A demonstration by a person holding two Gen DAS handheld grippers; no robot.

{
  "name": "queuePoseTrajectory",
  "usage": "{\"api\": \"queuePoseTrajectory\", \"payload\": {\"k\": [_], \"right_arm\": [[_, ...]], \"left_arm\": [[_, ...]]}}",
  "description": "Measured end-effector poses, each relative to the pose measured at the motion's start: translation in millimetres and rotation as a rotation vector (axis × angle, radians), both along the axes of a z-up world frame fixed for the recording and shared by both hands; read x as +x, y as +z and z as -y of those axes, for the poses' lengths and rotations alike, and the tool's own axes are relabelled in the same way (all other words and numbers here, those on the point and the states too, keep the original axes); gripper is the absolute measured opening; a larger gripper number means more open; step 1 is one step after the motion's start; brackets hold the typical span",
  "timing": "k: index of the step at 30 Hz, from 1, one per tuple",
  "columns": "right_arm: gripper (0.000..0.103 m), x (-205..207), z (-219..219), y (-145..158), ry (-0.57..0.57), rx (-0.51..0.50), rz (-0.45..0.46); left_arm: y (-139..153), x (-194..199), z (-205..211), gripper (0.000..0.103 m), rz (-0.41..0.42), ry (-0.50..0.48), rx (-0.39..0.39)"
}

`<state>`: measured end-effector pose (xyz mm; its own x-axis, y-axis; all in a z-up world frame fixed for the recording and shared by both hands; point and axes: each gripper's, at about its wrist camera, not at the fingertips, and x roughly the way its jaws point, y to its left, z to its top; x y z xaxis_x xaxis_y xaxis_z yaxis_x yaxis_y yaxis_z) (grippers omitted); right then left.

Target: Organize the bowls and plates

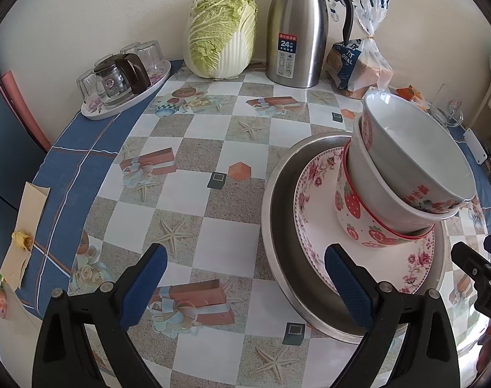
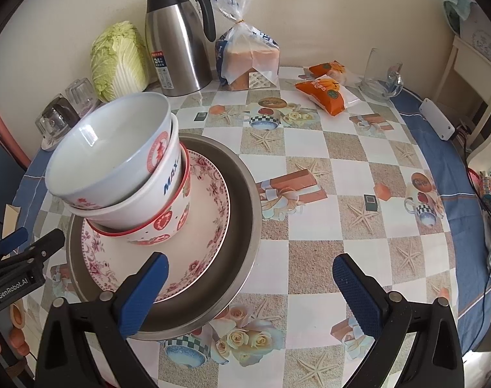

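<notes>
A stack stands on the round table. A steel dish (image 1: 274, 226) (image 2: 245, 194) holds a floral plate (image 1: 313, 236) (image 2: 209, 223). On the plate sits a strawberry-print bowl (image 1: 358, 223) (image 2: 167, 223), then a white bowl (image 1: 378, 187) (image 2: 151, 197), then a tilted white bowl with red marks (image 1: 407, 148) (image 2: 106, 148) on top. My left gripper (image 1: 245, 258) is open, its right finger over the dish's near rim. My right gripper (image 2: 250, 266) is open, its left finger over the dish's near rim. Each gripper shows at the edge of the other view: right gripper (image 1: 481, 252), left gripper (image 2: 35, 237).
Along the wall stand a cabbage (image 1: 222, 32), a steel thermos jug (image 1: 297, 32) and a bagged loaf (image 2: 248, 58). A tray of glasses with a teapot (image 1: 122, 77) is at the back left. Orange snack packets (image 2: 326, 93), a glass jug (image 2: 381, 74) and a white power strip (image 2: 436, 123) lie right.
</notes>
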<state>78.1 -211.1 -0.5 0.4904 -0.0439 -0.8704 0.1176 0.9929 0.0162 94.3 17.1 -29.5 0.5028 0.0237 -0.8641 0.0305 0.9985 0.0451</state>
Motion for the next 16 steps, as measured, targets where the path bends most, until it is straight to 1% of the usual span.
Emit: {"api": "queuePoseTrajectory", "payload": {"k": [16], "right_arm": [[0.103, 0.1, -1.6, 2.2, 0.008, -0.009, 0.002]], "left_arm": [[2.5, -2.3, -0.9, 0.098, 0.012, -0.005, 0.0]]}}
